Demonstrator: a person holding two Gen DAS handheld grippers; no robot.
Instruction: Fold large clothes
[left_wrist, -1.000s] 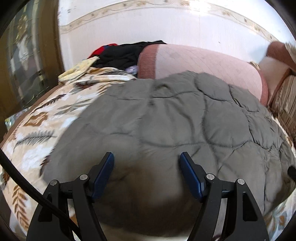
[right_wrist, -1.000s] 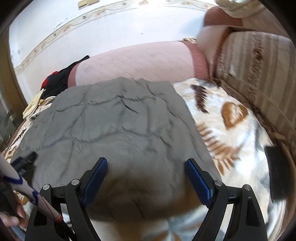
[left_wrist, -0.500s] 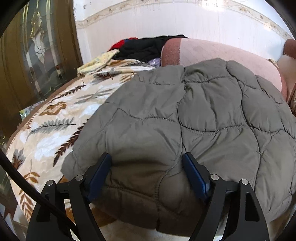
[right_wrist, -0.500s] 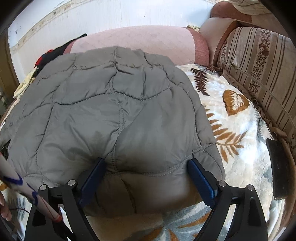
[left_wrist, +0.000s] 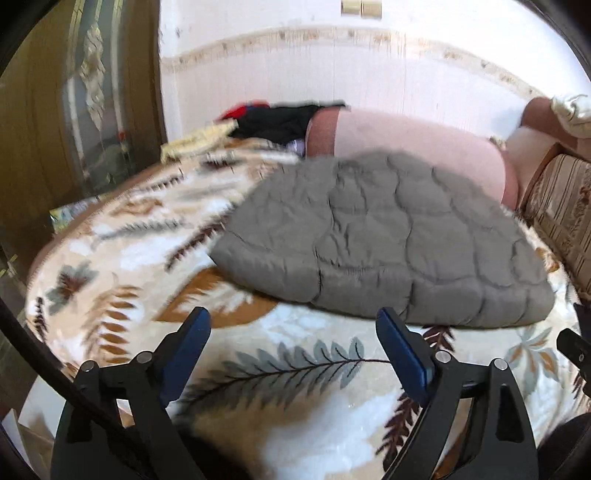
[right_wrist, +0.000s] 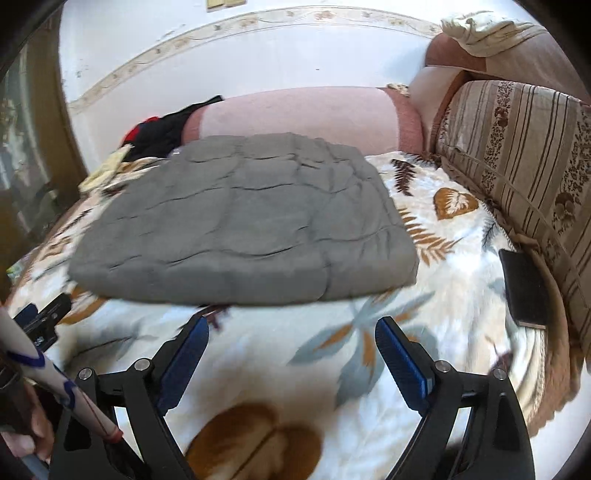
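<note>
A leaf-patterned blanket (right_wrist: 424, 332) covers the bed. Against the white wall lie a pink bolster (right_wrist: 295, 114) and dark clothes (left_wrist: 277, 120); a striped cushion (right_wrist: 517, 147) stands right, a black phone (right_wrist: 526, 288) beside it.

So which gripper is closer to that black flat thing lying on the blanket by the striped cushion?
Right. The right gripper hangs open, with the black flat thing just off its right side. The left gripper, also open, sits further left, across the grey quilted jacket's near edge.
</note>
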